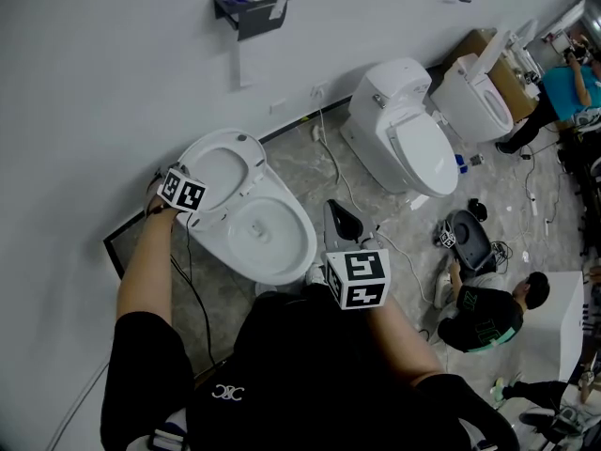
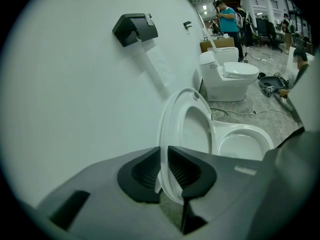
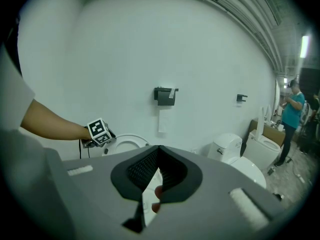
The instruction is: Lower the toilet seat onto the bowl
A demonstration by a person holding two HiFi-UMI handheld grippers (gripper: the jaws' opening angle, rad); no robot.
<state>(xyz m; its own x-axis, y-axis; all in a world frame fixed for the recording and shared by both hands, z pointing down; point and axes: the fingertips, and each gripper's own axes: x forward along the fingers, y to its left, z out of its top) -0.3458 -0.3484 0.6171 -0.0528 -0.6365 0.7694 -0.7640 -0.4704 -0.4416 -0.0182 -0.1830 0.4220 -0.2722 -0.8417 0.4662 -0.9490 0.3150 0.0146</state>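
Observation:
The white toilet seat [image 1: 218, 172] stands raised, leaning toward the wall behind the open bowl [image 1: 272, 233]. My left gripper [image 1: 194, 207] is at the seat's left edge. In the left gripper view the thin seat rim [image 2: 192, 129] runs between the two black pads, and my left gripper [image 2: 164, 156] is shut on it, with the bowl [image 2: 245, 139] beyond. My right gripper [image 1: 340, 209] hangs over the floor just right of the bowl. In its own view the right gripper [image 3: 158, 151] is shut with nothing held, facing the wall and the seat [image 3: 127, 144].
A black paper holder [image 1: 252, 7] is on the wall above. Two more white toilets [image 1: 408, 139] [image 1: 479, 97] stand to the right. A cable runs across the grey floor. A person crouches at the right [image 1: 484, 313] beside a round device; another stands far right [image 1: 573, 87].

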